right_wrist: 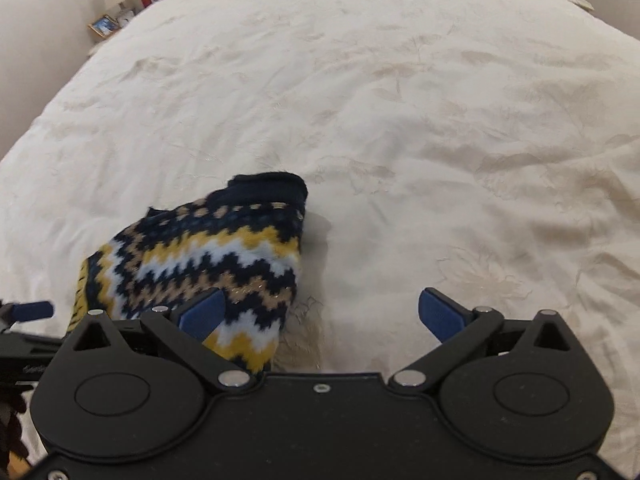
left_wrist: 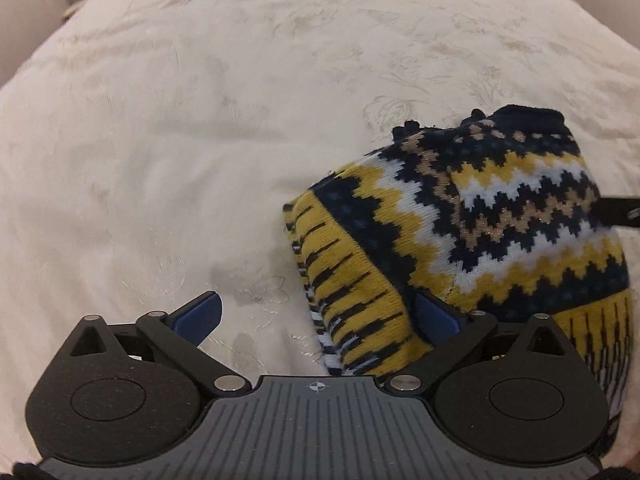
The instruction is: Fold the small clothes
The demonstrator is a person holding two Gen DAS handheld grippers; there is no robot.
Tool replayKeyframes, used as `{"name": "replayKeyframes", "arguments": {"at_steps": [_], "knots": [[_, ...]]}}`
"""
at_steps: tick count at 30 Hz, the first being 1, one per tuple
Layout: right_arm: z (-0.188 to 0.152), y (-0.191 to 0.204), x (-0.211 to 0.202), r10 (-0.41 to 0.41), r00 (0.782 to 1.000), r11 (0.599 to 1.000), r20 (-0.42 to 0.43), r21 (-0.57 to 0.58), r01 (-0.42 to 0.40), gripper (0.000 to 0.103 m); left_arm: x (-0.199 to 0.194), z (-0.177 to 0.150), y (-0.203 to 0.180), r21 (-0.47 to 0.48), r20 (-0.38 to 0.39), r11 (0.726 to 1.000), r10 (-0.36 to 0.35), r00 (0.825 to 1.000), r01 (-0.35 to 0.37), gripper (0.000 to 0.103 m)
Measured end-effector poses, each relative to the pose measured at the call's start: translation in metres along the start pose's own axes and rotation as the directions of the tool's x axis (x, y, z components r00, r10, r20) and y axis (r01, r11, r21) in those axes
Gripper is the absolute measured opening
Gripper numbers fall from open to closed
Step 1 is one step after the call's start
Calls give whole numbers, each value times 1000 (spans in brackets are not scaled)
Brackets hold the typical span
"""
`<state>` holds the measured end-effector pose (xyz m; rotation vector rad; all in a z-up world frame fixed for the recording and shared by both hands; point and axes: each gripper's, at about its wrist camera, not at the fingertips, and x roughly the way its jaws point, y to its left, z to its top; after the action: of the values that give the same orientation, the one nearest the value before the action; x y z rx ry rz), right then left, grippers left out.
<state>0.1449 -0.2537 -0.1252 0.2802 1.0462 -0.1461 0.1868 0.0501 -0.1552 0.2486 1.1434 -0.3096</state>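
Sweater (left_wrist: pixel 480 216) lower edge hidden behind left gripper (left_wrist: pixel 318 318) body; picture frames (right_wrist: pixel 103 25) on far shelf too small to read.

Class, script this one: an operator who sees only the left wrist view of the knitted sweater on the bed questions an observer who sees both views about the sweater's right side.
Operator: Is anything gripping the sweater on its right side?
Observer: No. The right hand-held gripper is there, but it is wide open and its pads press on nothing.
Operator: Where are its fingers?
Observer: Its left finger is over the sweater's zigzag edge. Its right finger is over bare bedspread.
Operator: What lies just right of the navy collar?
Observer: Only bedspread, with no other garment in view.
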Motion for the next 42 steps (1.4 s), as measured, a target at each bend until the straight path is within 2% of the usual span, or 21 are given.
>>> {"name": "replayKeyframes", "arguments": {"at_steps": [2,5,11,13,15,19,21,25,29,32,35,37,39,42], "knots": [[0,9,16,-13,999,999,-39,-38,11,103,1,0,2,-2,-5,1000,-10,1000,10,103],[-2,24,45,-82,992,989,-94,-133,69,103,3,0,2,10,-8,1000,-15,1000,15,103],[3,34,58,-110,990,975,-88,-202,90,103,7,5,4,4,-21,999,-37,999,37,103],[5,30,52,-94,992,980,-85,-183,77,103,1,7,6,-5,-21,999,-45,999,45,103],[5,26,36,-76,996,985,-47,-156,68,103,-11,7,5,-6,-5,999,-47,999,47,103],[-13,19,-4,-25,1000,992,-1,-123,24,103,-27,-1,1,47,17,998,-43,999,43,103],[-26,17,-14,-13,1000,992,-11,-122,12,103,-26,-9,1,55,1,998,-39,999,39,103],[-56,13,-9,-44,997,990,-69,-139,34,103,-17,-21,6,18,-11,999,-28,1000,28,103],[-66,3,-11,-22,998,998,-60,-67,18,103,-26,-26,3,12,28,1000,-6,1000,6,103],[-63,4,-26,-6,1000,996,-12,-85,5,103,-49,-30,-1,27,103,999,23,994,-26,103],[-61,4,-55,37,996,995,83,-95,-29,103,-82,-31,-5,16,190,998,49,981,-53,102],[-60,2,-78,70,986,994,154,-91,-56,103,-108,-30,-10,-5,255,997,75,964,-76,102],[-59,4,-102,91,973,993,213,-91,-73,103,-135,-28,-17,-27,321,993,119,940,-117,102],[-57,2,-137,120,943,991,310,-99,-93,103,-172,-29,-31,-45,416,983,180,891,-177,102]]}}
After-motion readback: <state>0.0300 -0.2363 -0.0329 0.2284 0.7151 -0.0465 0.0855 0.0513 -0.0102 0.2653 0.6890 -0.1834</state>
